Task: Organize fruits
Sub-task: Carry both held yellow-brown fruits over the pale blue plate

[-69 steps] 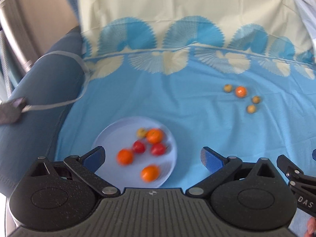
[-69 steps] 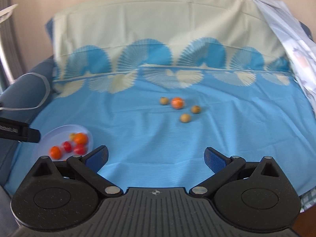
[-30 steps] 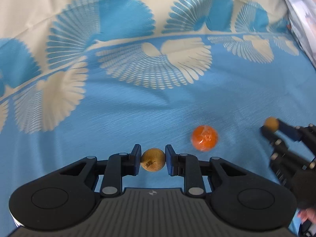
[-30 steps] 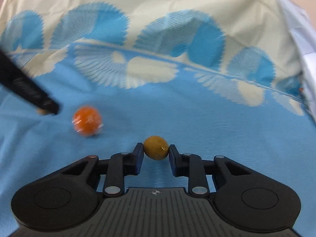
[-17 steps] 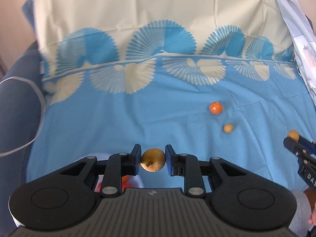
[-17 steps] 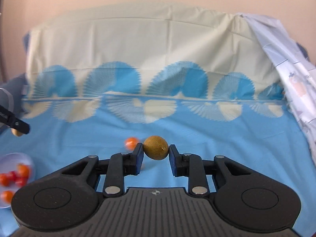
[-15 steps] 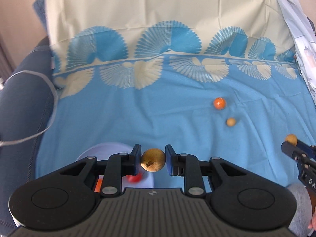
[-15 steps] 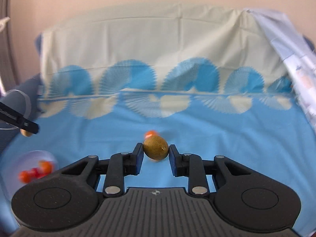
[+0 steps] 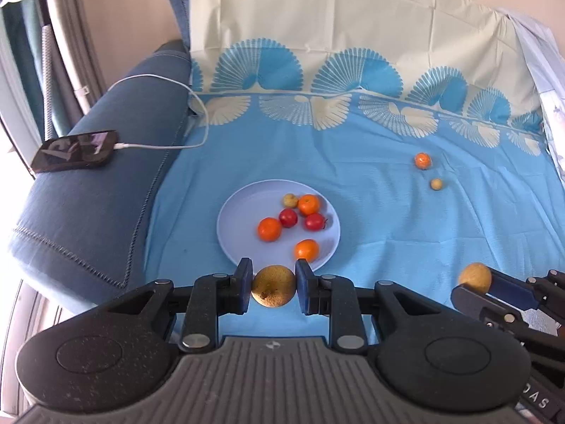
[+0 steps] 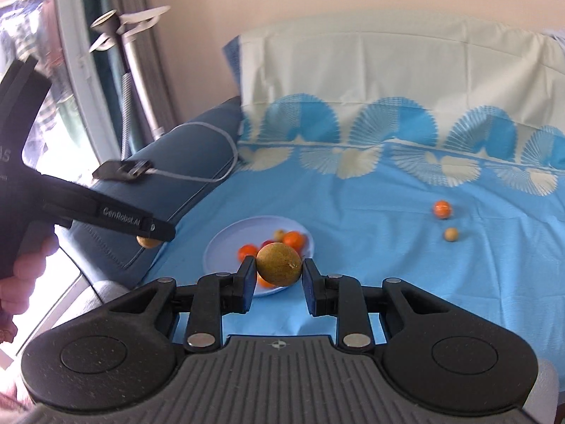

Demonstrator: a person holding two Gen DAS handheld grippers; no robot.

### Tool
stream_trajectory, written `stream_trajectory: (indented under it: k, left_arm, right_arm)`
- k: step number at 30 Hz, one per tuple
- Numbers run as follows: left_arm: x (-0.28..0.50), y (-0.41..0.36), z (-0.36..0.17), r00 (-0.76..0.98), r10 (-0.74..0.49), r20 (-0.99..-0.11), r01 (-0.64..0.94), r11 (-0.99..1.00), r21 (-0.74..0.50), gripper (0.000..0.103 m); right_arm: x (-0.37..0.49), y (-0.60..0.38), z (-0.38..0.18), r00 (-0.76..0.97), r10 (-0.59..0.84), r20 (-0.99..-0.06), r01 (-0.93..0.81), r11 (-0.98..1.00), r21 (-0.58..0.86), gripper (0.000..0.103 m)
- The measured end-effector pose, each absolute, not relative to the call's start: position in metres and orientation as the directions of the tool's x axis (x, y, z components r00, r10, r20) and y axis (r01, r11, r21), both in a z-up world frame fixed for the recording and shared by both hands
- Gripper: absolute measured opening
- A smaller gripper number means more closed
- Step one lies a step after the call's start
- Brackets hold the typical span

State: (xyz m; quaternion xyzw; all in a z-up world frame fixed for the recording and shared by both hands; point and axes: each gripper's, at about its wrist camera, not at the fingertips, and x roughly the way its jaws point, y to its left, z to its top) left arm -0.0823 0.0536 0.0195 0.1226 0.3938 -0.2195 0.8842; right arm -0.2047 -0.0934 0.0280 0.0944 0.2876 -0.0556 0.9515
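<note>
Plate [image 9: 226,233] beside phone [image 9: 74,150]

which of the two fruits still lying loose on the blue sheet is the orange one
The farther one, nearer the fan-patterned border of the sheet. It is bright orange and larger; the small tan fruit lies just in front of it, closer to the plate.

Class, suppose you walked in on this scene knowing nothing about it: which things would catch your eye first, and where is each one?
First, the two black grippers low in the foreground: the left gripper and right gripper each clamp a brownish-yellow fruit between their fingers. Next, the pale blue plate of orange, red and yellow fruits at the near left of the bright blue sheet. Far right, one orange fruit and one small yellow fruit lie loose.
</note>
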Motion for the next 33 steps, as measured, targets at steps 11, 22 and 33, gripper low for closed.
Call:
stream_trajectory:
  k: [11,22,33]
  left_arm:
    - [-0.119,0.088,0.026,0.598,-0.337,-0.727,0.462,0.887,-0.032,0.029]
    - [-0.121,0.09,0.029,0.607,-0.353,-0.712,0.467,0.883,-0.04,0.029]
    - [-0.113,0.092,0.026,0.606,-0.341,-0.719,0.448,0.893,-0.046,0.029]
  right_arm:
    - [-0.226,-0.052,0.043,0.838,-0.047,-0.544,0.09,0.994,0.054,0.029]
    - [-0.231,-0.049,0.044,0.839,-0.059,-0.542,0.095,0.995,0.039,0.029]
    - [-0.224,-0.048,0.042,0.828,-0.054,-0.558,0.093,0.995,0.042,0.029]
